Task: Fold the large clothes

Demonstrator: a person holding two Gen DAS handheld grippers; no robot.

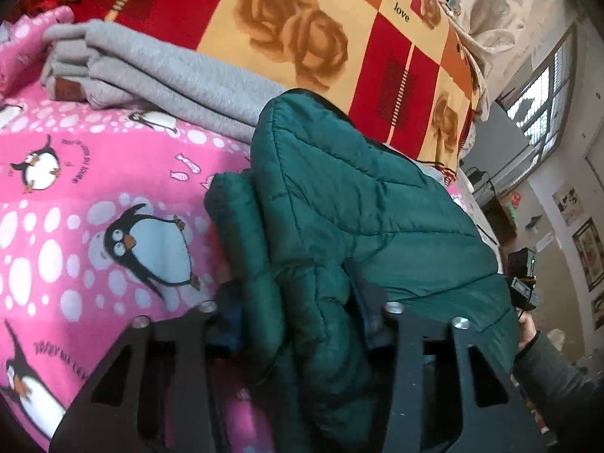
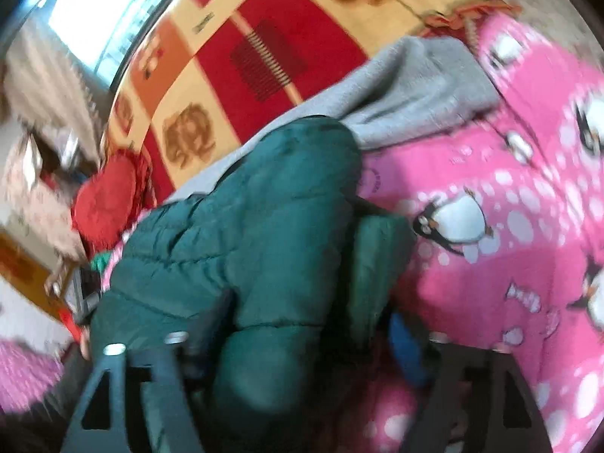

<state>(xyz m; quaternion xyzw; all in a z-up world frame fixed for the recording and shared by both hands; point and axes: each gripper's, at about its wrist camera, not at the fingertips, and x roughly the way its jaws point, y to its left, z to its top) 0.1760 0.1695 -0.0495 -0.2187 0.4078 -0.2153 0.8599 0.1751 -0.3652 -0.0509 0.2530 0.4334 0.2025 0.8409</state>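
Observation:
A dark green quilted puffer jacket lies bunched on a pink penguin-print blanket. My left gripper is shut on a thick fold of the jacket, which bulges between its black fingers. In the blurred right wrist view the same jacket fills the centre, and my right gripper is shut on another fold of it, with a blue pad showing on the right finger. A folded grey garment lies behind the jacket, and shows in the right wrist view too.
A red, orange and yellow rose-print blanket covers the bed behind the grey garment. A red cushion lies at the bed's edge. A window and wall with pictures stand at the right. The other hand's sleeve shows at lower right.

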